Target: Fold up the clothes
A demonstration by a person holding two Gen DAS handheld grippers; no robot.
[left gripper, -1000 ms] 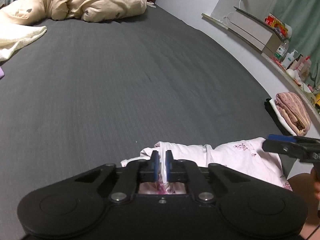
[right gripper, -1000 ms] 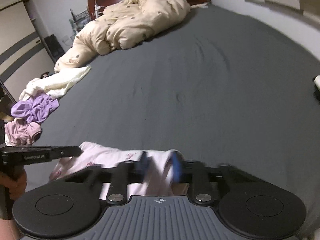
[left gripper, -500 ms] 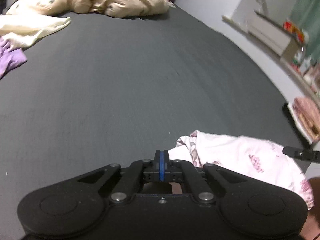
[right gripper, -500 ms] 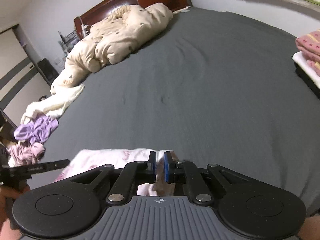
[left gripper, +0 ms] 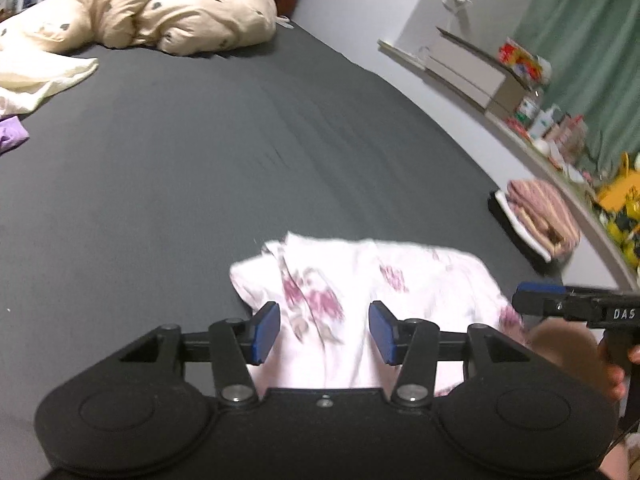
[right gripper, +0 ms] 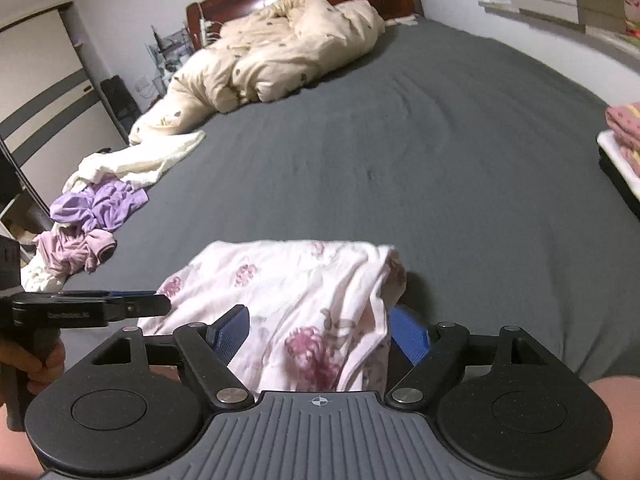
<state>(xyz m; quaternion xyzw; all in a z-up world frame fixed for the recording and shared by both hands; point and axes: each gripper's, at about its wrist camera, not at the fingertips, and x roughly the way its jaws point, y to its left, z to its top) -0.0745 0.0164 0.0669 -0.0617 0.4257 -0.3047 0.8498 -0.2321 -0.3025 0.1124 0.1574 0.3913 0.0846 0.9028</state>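
Observation:
A white garment with pink flowers (left gripper: 360,276) lies folded on the dark grey bed sheet (left gripper: 200,160) near the bed's front edge. My left gripper (left gripper: 324,332) is open over its left part, and the cloth lies loose between the blue pads (left gripper: 266,332). My right gripper (right gripper: 320,332) is open too, with the garment (right gripper: 280,280) spread between its fingers (right gripper: 408,334). A fold of cloth drapes against the right pad. Each gripper shows side-on in the other's view: the right gripper (left gripper: 560,306), the left gripper (right gripper: 100,306).
A beige duvet (right gripper: 280,52) is heaped at the headboard. A cream cloth (right gripper: 140,160) and crumpled purple clothes (right gripper: 96,204) lie on the bed's left side. A folded pink stack (left gripper: 540,212) sits at the right edge. A cluttered shelf (left gripper: 540,128) runs along the wall.
Both grippers were shut on the garment a second ago and have now opened. The garment has dropped onto the sheet, and it lies flatter and farther onto the bed.

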